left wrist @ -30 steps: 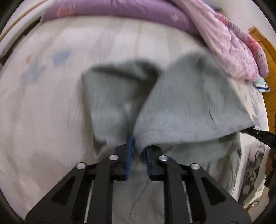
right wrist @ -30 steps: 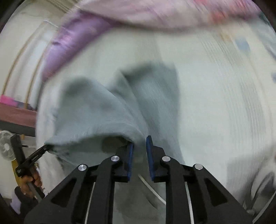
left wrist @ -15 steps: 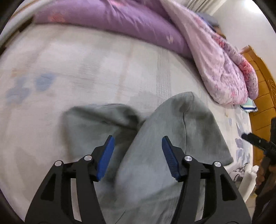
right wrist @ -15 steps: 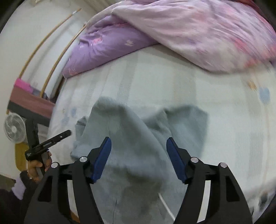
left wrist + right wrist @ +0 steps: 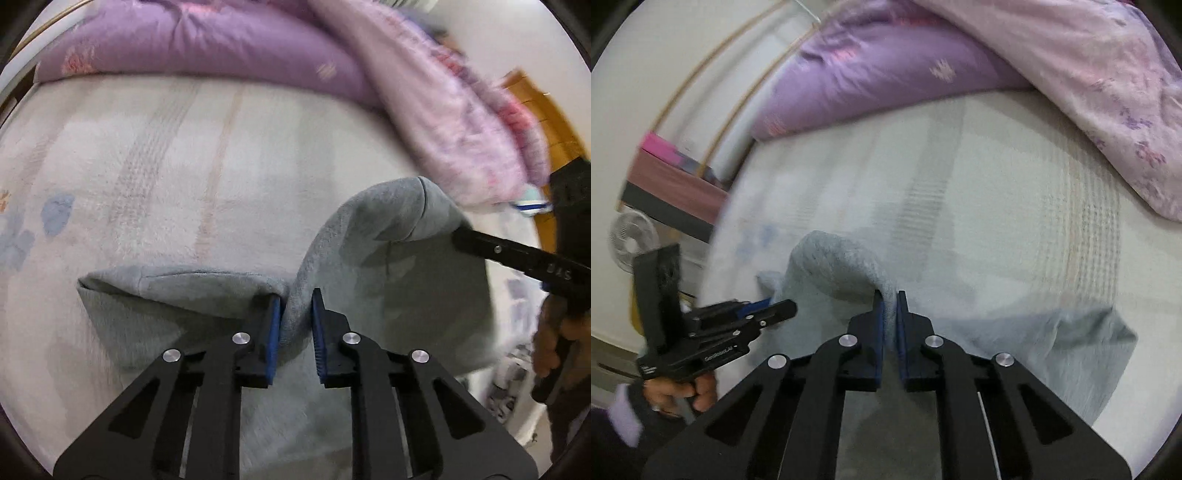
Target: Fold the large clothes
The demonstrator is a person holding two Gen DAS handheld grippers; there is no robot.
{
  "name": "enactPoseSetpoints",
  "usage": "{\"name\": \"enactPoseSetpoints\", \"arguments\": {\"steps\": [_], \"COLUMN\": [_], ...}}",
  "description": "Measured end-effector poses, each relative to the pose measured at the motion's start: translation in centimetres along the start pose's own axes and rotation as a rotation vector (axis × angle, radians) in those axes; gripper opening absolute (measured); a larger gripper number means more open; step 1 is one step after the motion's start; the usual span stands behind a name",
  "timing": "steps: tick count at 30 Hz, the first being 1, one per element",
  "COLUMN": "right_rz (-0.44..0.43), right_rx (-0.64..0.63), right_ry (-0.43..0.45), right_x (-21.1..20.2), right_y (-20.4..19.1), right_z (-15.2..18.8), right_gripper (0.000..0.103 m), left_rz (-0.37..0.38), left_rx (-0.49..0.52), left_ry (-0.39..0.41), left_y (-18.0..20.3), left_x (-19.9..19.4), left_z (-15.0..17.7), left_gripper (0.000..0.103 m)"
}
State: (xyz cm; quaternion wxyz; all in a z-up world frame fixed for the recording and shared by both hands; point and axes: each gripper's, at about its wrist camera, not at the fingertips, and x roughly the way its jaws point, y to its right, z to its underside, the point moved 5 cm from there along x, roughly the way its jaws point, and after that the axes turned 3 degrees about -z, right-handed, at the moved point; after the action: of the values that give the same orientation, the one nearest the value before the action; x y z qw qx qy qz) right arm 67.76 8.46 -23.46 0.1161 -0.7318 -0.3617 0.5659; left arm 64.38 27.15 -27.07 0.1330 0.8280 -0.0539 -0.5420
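**Grey garment pinched on the bed**

On the pale bed [image 5: 155, 155], we see the left claw [image 5: 294, 325] and right claw [image 5: 889, 325] each clamped narrowly on a raised fold of the grey garment [image 5: 399, 280]. Lettering on the claw bodies is unreadable. A purple duvet [image 5: 871, 77] lies beyond.

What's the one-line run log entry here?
left gripper: shut on grey garment | right gripper: shut on garment | bed: garment lifted

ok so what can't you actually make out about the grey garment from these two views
- Left wrist view: the grey garment has its near end hidden under the left gripper.
- Right wrist view: the hem behind the right gripper is cut off; the far flap is blurred.
- Garment type: unclear, bunched.
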Motion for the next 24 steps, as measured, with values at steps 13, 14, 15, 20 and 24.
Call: {"name": "enactPoseSetpoints", "arguments": {"steps": [13, 14, 15, 20, 24], "right_rz": [0.035, 0.013, 0.017, 0.061, 0.023], "right_rx": [0.146, 0.193, 0.236, 0.335, 0.361], "right_ry": [-0.27, -0.294, -0.327, -0.281, -0.08], "right_x": [-2.9, -2.5, -2.0, -3.3, -5.4], "right_y": [-0.2, 0.3, 0.9, 2.0, 1.6], "right_z": [22.1, 23.3, 24.9, 24.8, 19.3], "right_gripper": [0.01, 0.01, 0.01, 0.01, 0.01], "left_rz": [0.04, 0.024, 0.015, 0.015, 0.115], "left_rx": [-0.053, -0.081, -0.102, -0.208, -0.262], "left_ry": [-0.148, -0.189, -0.227, -0.205, -0.103], "left_y": [1.3, 0.8, 0.5, 0.0, 2.0], "left_x": [-3.7, -3.1, -2.6, -3.9, -4.5], "left_z": [19.6, 21.4, 22.5, 23.7, 19.5], "left_gripper": [0.012, 0.012, 0.012, 0.027, 0.037]}}
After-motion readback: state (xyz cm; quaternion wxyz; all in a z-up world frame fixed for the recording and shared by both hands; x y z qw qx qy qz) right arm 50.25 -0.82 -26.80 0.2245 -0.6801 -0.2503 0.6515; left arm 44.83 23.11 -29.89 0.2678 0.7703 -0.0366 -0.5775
